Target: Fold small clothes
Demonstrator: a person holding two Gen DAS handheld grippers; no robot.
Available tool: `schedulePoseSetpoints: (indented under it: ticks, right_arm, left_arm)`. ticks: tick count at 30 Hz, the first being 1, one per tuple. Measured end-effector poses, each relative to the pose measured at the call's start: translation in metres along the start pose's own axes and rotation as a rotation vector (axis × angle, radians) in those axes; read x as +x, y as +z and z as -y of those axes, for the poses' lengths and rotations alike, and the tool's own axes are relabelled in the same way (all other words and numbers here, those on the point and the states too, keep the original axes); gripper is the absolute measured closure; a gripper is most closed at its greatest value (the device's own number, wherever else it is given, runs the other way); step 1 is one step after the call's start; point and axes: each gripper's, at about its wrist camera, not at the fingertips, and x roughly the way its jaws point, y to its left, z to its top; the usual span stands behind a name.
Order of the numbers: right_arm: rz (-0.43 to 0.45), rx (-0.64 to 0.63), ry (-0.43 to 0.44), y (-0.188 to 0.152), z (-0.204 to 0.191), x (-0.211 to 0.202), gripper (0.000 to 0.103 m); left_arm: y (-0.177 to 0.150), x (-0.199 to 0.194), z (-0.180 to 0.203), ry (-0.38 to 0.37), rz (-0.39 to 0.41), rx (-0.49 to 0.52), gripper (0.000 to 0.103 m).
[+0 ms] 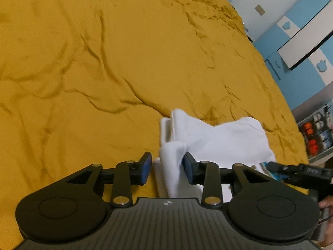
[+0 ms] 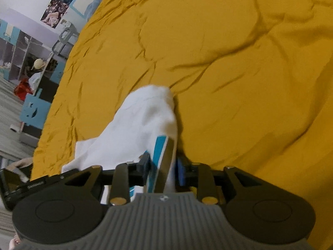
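item: small white garment (image 1: 224, 137), soft knit, crumpled and partly bunched, with a teal stripe (image 2: 159, 148) along one edge in the right wrist view; some blur on the raised folds. location: on a bed under a wrinkled mustard-yellow bedspread (image 1: 104, 62), garment lying toward 5 o'clock of the left wrist view and at 6 o'clock of the right wrist view. containers: shelf unit (image 1: 316, 133) at 3 o'clock beyond the bed, holding orange and white items, too small to identify. left gripper (image 1: 167, 166): blue-padded fingers (image 1: 145, 166) parted, a raised fold of the garment standing between them, touching the right-hand pad; the left-hand pad appears clear of the cloth. right gripper (image 2: 163, 166): fingers clenched on the striped edge of the garment, cloth running up from the pads toward 12 o'clock.
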Motion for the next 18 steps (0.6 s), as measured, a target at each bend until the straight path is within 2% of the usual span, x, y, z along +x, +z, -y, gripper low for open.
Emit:
schedulePoseSetpoints:
  ticks: [2,4,6,8,9,15,18]
  right_arm:
    - [0.019,-0.009,-0.017,0.002,0.000,-0.010,0.078]
    - [0.042,-0.043,-0.055,0.001,-0.001,-0.022,0.076]
    - [0.084,-0.128,-0.138,-0.004,-0.009,-0.041,0.076]
    - [0.122,-0.224,-0.210,-0.011,-0.017,-0.059,0.076]
    - [0.131,-0.260,-0.220,-0.014,-0.021,-0.068,0.076]
    - [0.121,-0.460,-0.206,-0.044,-0.051,-0.118,0.076]
    - [0.111,-0.557,-0.215,-0.062,-0.064,-0.137,0.076]
  left_arm:
    - [0.003,-0.009,0.003,0.037,0.026,0.024,0.061]
    - [0.002,-0.021,0.009,0.114,0.060,0.066,0.062]
    - [-0.001,-0.035,0.019,0.195,0.092,0.132,0.068]
    - [-0.005,-0.052,0.028,0.187,0.104,0.174,0.068]
    - [-0.008,-0.060,0.034,0.176,0.108,0.197,0.068]
    - [-0.024,-0.112,0.074,0.177,0.133,0.346,0.068]
    - [-0.029,-0.139,0.091,0.129,0.140,0.389,0.068]
